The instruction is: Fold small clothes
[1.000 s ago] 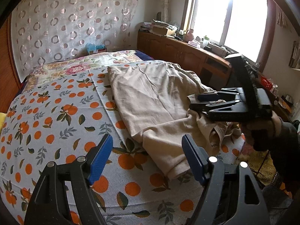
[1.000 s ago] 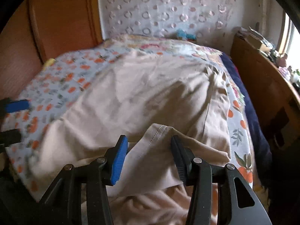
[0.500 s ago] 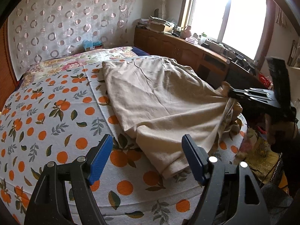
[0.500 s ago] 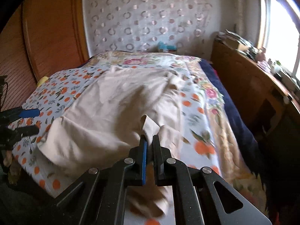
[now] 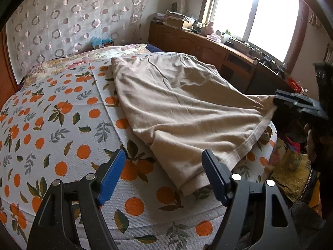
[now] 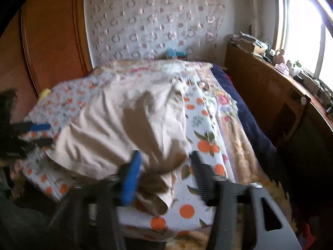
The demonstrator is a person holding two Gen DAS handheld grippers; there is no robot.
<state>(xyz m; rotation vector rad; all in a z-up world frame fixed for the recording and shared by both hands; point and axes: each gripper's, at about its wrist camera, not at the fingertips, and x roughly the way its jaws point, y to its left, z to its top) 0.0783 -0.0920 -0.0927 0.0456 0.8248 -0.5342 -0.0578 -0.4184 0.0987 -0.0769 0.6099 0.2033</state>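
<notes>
A beige garment (image 5: pixel 177 104) lies spread over the orange-print bedcover (image 5: pixel 52 114). One corner is drawn out taut toward my right gripper (image 5: pixel 291 102) at the bed's right edge. In the right wrist view the right gripper (image 6: pixel 164 170) is blurred and its jaws are opening. The garment's (image 6: pixel 124 120) corner hangs loose between them, with no pad pressing on it. My left gripper (image 5: pixel 164 177) is open and empty above the bedcover, its right finger just over the garment's near hem. The left gripper (image 6: pixel 39 133) also shows at the far left of the right wrist view.
A wooden sideboard (image 5: pixel 208 48) crowded with small items runs under the bright window on the right. A wooden headboard (image 6: pixel 52 41) stands at the far left. A dark blue blanket (image 6: pixel 249 120) lies along the bed's right side. Colourful cloth (image 5: pixel 291 166) lies beyond the bed's edge.
The right gripper shut on the garment's corner and drew it out toward the bed's edge, flattening the bunched cloth; now its jaws have parted. The left gripper stayed put.
</notes>
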